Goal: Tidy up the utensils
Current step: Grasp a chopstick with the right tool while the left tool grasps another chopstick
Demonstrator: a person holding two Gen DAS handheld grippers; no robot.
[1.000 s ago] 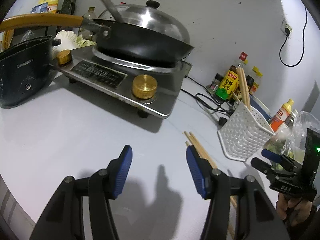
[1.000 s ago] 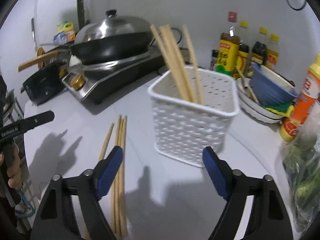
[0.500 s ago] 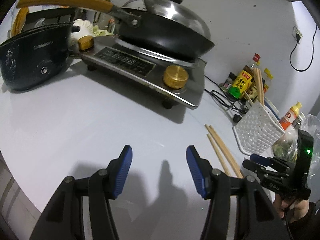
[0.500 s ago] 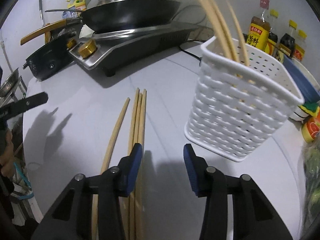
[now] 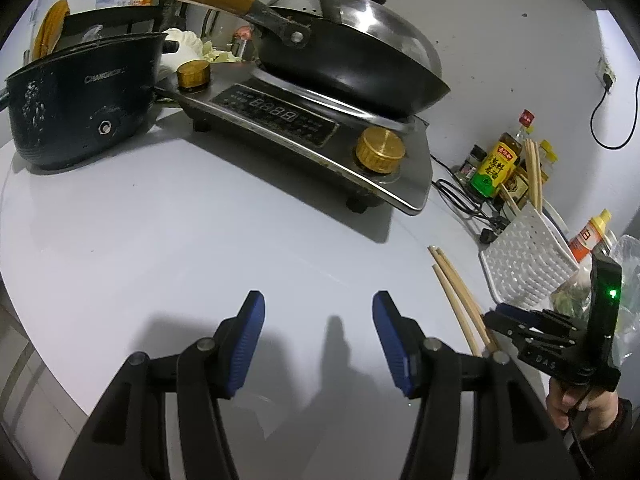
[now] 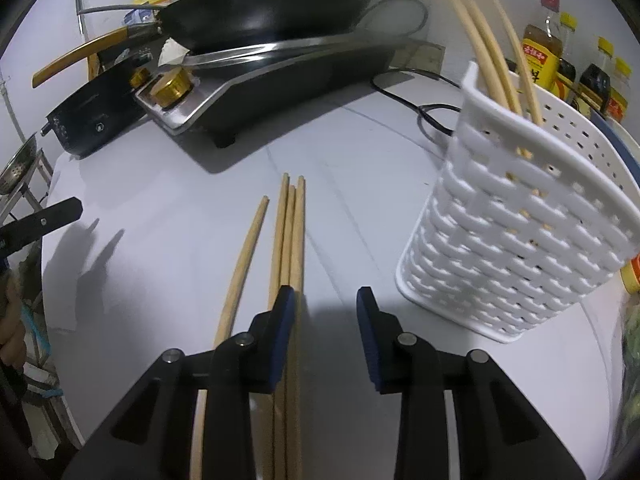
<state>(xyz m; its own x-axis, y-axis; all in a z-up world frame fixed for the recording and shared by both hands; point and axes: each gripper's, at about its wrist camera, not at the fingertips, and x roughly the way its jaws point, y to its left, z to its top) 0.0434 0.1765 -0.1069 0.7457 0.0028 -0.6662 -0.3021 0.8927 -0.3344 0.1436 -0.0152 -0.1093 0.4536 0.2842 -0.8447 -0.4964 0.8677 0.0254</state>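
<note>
Several wooden chopsticks (image 6: 289, 236) lie side by side on the white counter, with one more chopstick (image 6: 244, 264) a little to their left. My right gripper (image 6: 325, 300) is open and low over the counter; its left finger (image 6: 282, 336) sits over the bundle, and nothing is held. A white perforated utensil basket (image 6: 516, 240) stands to the right with several chopsticks (image 6: 480, 28) upright in it. In the left wrist view my left gripper (image 5: 318, 312) is open and empty above bare counter; the loose chopsticks (image 5: 456, 288), the basket (image 5: 524, 260) and the right gripper (image 5: 508, 320) show at right.
An induction cooker (image 5: 320, 136) carries a black wok (image 5: 352, 72) with a steel lid. A dark electric pot (image 5: 80, 100) stands at the far left. Sauce bottles (image 5: 496, 164), a power cord (image 6: 424, 108), bowls and a bag of greens (image 5: 624, 280) crowd the right side.
My right gripper has moved down and forward over the loose chopsticks and its jaws have narrowed a little. My left gripper has drawn back to the left, away from the chopsticks.
</note>
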